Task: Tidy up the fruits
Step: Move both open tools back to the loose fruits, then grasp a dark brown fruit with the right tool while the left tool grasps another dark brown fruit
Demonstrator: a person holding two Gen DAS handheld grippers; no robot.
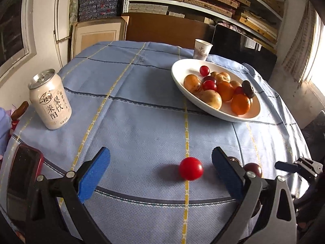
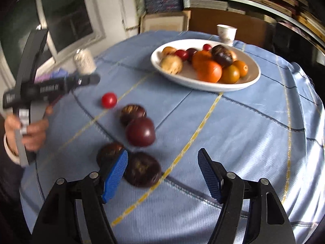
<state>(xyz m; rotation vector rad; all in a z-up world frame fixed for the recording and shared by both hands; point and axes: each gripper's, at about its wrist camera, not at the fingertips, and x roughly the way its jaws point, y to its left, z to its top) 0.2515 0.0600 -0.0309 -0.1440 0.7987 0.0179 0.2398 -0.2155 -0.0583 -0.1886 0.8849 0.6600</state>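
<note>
Left wrist view: the left gripper [image 1: 160, 167] has its blue ribbed pads spread wide, and a small, smooth, shiny red cherry tomato [image 1: 191, 168] sits on the cloth between them, closer to the pad at 3 o'clock and touching neither. It's basically round, so no real long axis or pointing direction to report. A dark red plum [image 1: 252, 169] peeks out just past that same pad, further toward 3 o'clock.

Up at about 1 o'clock there's the white oval plate [image 1: 178, 77], glossy ceramic by the look of it, long axis running from upper left to lower right. It's piled with round oranges, tan speckled fruit, small red tomatoes and a dark one. A paper cup [image 1: 202, 49] stands just behind it. A pale drink can [image 1: 49, 99] stands upright at 9 o'clock. All of it rests on a blue woven tablecloth [image 1: 130, 105] with yellow and dark stripes.

Right wrist view is a bit blurry. The right gripper [image 2: 162, 173] is parted too, nothing pinched. A flattish, dull, dark purple fruit [image 2: 142, 169] lies just beside its 9 o'clock pad, with another [image 2: 108, 154] partly hidden behind that pad. A hand [image 2: 30, 130] grips the other tool at 9 o'clock.
</note>
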